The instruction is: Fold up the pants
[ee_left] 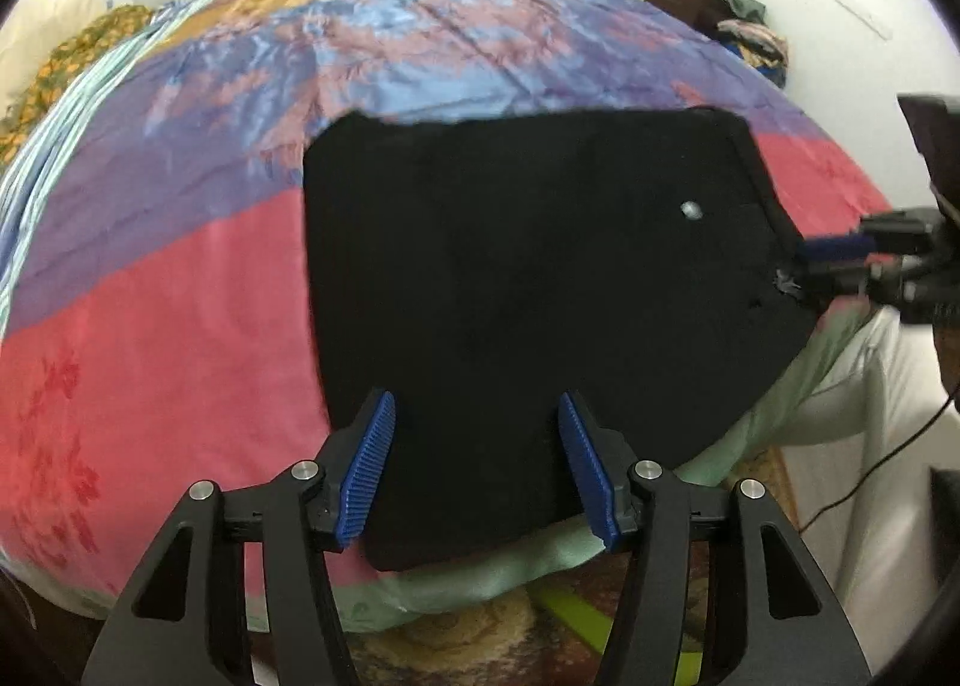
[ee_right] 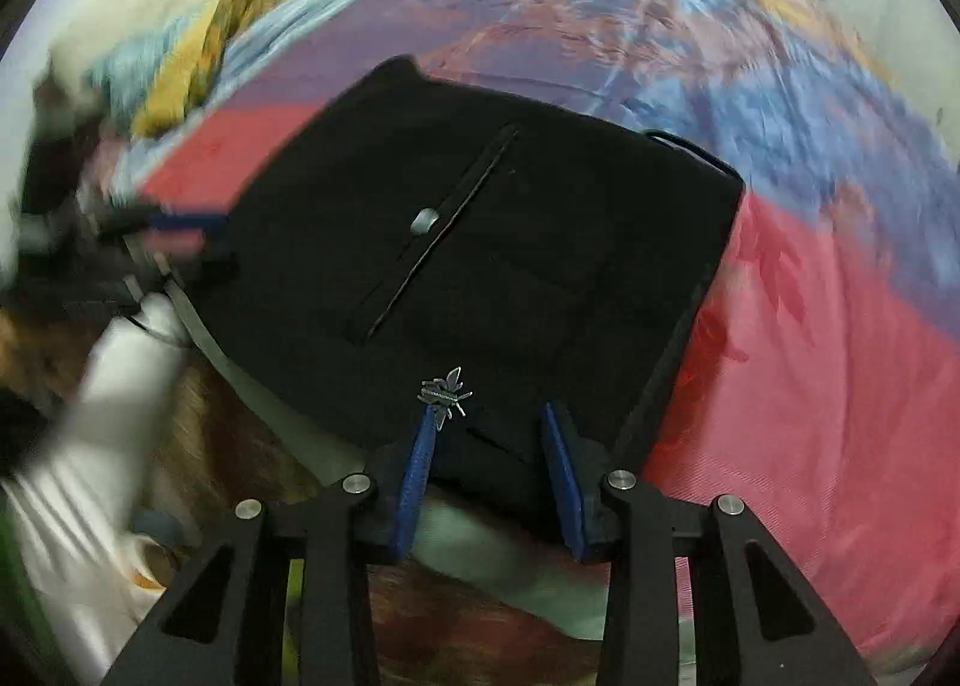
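A bed (ee_left: 150, 326) with a pink, purple and blue cover fills the room. Black pants (ee_left: 528, 278), folded into a square, lie at its near edge. My left claw (ee_left: 477, 470) hangs spread above them, and my right claw (ee_right: 489, 470) is spread too, pinching nothing.

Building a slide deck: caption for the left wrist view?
Open left gripper above folded black pants on a colourful bedspread.

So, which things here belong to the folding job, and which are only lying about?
Job: black pants, left gripper, right gripper, bedspread beneath.
Lying about: clothes pile beside the bed, yellow patterned cloth at its far edge.
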Tool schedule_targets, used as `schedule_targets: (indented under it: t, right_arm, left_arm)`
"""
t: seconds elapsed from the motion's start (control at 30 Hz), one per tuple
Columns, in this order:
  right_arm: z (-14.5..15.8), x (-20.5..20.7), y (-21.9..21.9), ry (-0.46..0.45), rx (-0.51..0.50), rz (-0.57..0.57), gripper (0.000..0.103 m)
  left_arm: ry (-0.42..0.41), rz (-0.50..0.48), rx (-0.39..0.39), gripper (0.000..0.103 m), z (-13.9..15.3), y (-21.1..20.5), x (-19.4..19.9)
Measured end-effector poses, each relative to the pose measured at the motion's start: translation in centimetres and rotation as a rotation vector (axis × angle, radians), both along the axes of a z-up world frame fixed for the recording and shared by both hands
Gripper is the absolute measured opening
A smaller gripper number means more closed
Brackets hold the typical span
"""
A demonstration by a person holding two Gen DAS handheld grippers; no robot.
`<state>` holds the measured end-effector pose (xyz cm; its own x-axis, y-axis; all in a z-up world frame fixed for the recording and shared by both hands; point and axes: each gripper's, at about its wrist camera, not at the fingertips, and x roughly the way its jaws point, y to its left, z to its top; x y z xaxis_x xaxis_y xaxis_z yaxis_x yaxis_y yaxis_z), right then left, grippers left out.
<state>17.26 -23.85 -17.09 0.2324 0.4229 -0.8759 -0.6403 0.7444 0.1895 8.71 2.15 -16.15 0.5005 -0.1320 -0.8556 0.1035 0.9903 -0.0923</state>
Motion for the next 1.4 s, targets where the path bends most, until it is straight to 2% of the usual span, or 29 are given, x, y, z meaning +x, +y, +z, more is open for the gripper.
schedule_targets:
  t: [0.03,0.17,0.23,0.33,0.4,0.47,0.5,0.57,0.67,0.73,0.83,0.9,0.93,1.03,1.07,1.1,1.17,1.27,1.4]
  right_arm:
    - [1.1,0.7,0.2,-0.001,0.016,-0.013,0.035]
    - [6.7,3.6,1.1,-0.126,0.124,-0.016,0.035]
    - [7.5,5.0,2.3,-0.169,0.142,-0.006,0.035]
    - [5.2,7.8,3.9,-0.15,0.137,-0.03,0.035]
    - [1.3,9.7,3.9,-0.077,0.064,-0.078,0.035]
    - [-0.7,10.1,2.9,-0.063,0.051,-0.111,0.033]
    - [-0.6,9.9,2.4,-0.065,0.084,-0.127,0.032]
    - [1.1,8.9,1.5,-0.085,0.121,-0.158,0.032]
    - [4.3,5.1,0.5,-0.134,0.16,-0.106,0.032]
    - [5.3,2.7,0.3,-0.128,0.183,-0.057,0.032]
    - [4.0,-0.6,0.1,-0.077,0.168,-0.017,0.033]
    - [0.9,-1.9,-0.1,-0.027,0.074,-0.018,0.033]
    - [0.4,-2.2,-0.4,-0.029,0.062,-0.027,0.033]
    - [1.3,-2.6,-2.6,-0.003,0.163,-0.108,0.034]
    - [2.0,-2.4,-3.6,0.01,0.21,-0.141,0.04]
    - [2.5,-2.3,-4.2,0.004,0.227,-0.166,0.06]
    - [3.4,-1.5,-5.4,-0.03,0.239,-0.219,0.082]
    - [2.8,0.3,-6.5,0.045,0.293,-0.247,0.082]
    - [0.8,2.7,-6.4,0.165,0.358,-0.236,0.082]
  left_arm:
    - [-0.015,0.01,-0.024,0.06,0.7,0.4,0.1]
    - [-0.052,0.07,-0.052,0.066,2.1,1.9,1.6]
    - [-0.052,0.083,-0.053,0.066,2.0,2.1,2.3]
    - [-0.009,0.076,-0.054,0.066,0.4,1.9,3.3]
    - [0.04,0.062,-0.044,0.066,-1.2,1.5,3.7]
    - [0.024,0.048,-0.004,0.066,-1.1,0.9,3.2]
    - [0.021,0.044,0.003,0.066,-0.8,0.7,3.0]
    - [0.012,0.053,-0.031,0.066,-0.1,1.1,2.5]
    - [-0.012,0.077,-0.06,0.068,0.9,1.7,1.7]
    - [-0.016,0.087,-0.072,0.072,1.0,2.0,1.4]
    - [0.034,0.069,-0.065,0.075,-0.8,1.2,1.6]
    - [0.039,0.052,-0.011,0.076,-1.5,0.4,1.4]
    - [0.034,0.039,0.007,0.076,-1.2,0.0,1.1]
    - [0.019,0.039,-0.039,0.078,0.3,0.8,0.6]
    - [0.008,0.049,-0.055,0.08,0.7,1.3,0.4]
    - [-0.004,0.069,-0.072,0.085,1.2,2.2,0.4]
    - [-0.012,0.107,-0.099,0.086,1.5,3.8,0.5]
    - [0.015,0.172,-0.155,0.086,1.1,7.0,1.1]
    - [0.075,0.223,-0.36,0.086,-0.9,10.8,2.0]
